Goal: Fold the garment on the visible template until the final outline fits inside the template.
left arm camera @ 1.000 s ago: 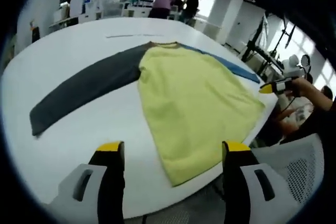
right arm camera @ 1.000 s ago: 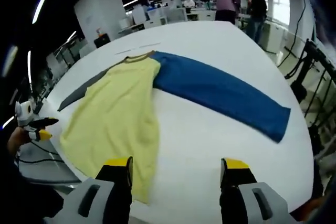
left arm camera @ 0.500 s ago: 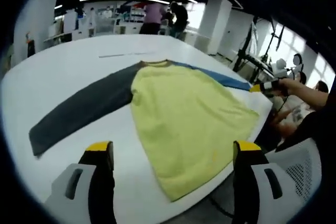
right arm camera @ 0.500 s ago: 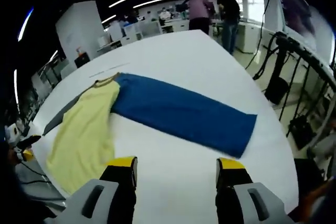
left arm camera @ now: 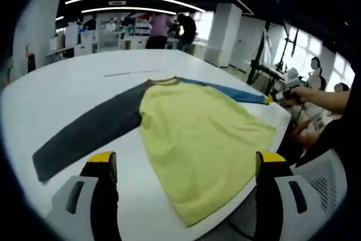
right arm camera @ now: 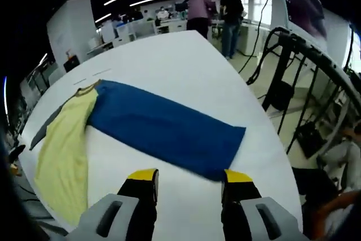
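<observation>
A long-sleeved garment lies flat on the white table (left arm camera: 62, 91). Its yellow body (left arm camera: 197, 134) reaches the near table edge in the left gripper view, with a dark grey sleeve (left arm camera: 84, 134) stretched to the left and a blue sleeve (left arm camera: 237, 92) to the right. In the right gripper view the blue sleeve (right arm camera: 163, 131) spreads across the middle, its cuff end just ahead of my right gripper (right arm camera: 189, 176), which is open. My left gripper (left arm camera: 186, 159) is open above the yellow hem. The right gripper (left arm camera: 279, 97) shows at the far right of the left gripper view, held by a hand.
The white table (right arm camera: 186, 60) ends close on the right, where black cables and stands (right arm camera: 282, 77) crowd the floor. People stand (left arm camera: 169, 26) beyond the far end of the table. A mesh chair (left arm camera: 327, 184) sits by the near edge.
The right gripper has moved toward the blue sleeve's cuff, which now lies just ahead of its jaws. The left gripper view shifted a little; the garment has not moved.
</observation>
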Tool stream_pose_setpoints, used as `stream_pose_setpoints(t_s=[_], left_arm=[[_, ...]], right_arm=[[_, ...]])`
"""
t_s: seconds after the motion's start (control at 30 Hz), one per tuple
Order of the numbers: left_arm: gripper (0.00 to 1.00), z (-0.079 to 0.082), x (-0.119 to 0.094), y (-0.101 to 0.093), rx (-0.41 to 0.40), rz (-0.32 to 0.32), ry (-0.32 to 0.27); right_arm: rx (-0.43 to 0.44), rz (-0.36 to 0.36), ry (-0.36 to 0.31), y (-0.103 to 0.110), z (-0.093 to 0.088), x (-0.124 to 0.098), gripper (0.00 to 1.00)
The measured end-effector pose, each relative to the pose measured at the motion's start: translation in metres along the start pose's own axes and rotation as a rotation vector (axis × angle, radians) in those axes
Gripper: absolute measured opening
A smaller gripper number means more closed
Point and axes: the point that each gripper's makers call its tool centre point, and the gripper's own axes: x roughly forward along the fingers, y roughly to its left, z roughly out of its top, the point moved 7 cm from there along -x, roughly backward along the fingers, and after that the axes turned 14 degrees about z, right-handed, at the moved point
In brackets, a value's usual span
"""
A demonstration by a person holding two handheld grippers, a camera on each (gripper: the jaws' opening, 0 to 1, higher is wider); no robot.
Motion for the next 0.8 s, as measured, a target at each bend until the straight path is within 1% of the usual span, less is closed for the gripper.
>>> stream_pose_setpoints(t_s=[0.13,0.23,0.33,0.43,0.5,0.6,0.63,0.8], left_arm=[[0.99,0.004,0.0,0.0,0.011,-0.005,-0.027],[0.99,0.008,0.0,0.001,0.01,-0.011,-0.049],[0.99,0.009,0.001,0.002,0.014,-0.009,-0.054],[0.99,0.009,0.001,0.002,0.019,-0.011,-0.057],[0.99,0.01,0.001,0.002,0.018,-0.017,-0.066],[0.99,0.01,0.001,0.002,0.029,-0.024,-0.079],[0.99,0.009,0.001,0.002,0.032,-0.028,-0.08],[0.99,0.01,0.0,0.001,0.03,-0.029,-0.093]], right_arm=[[0.03,-0.038,-0.002,-0.008,0.0,-0.001,0.32],[0.06,-0.051,-0.006,-0.013,-0.001,-0.001,0.26],[0.079,-0.063,-0.008,-0.016,0.0,-0.001,0.21],[0.084,-0.071,-0.005,-0.017,0.0,-0.001,0.15],[0.08,-0.086,0.011,-0.016,-0.001,0.0,0.14],[0.094,-0.086,0.021,-0.015,-0.002,0.002,0.12],[0.075,-0.094,0.021,-0.014,0.0,0.002,0.12],[0.08,-0.098,0.024,-0.014,0.001,0.003,0.08]])
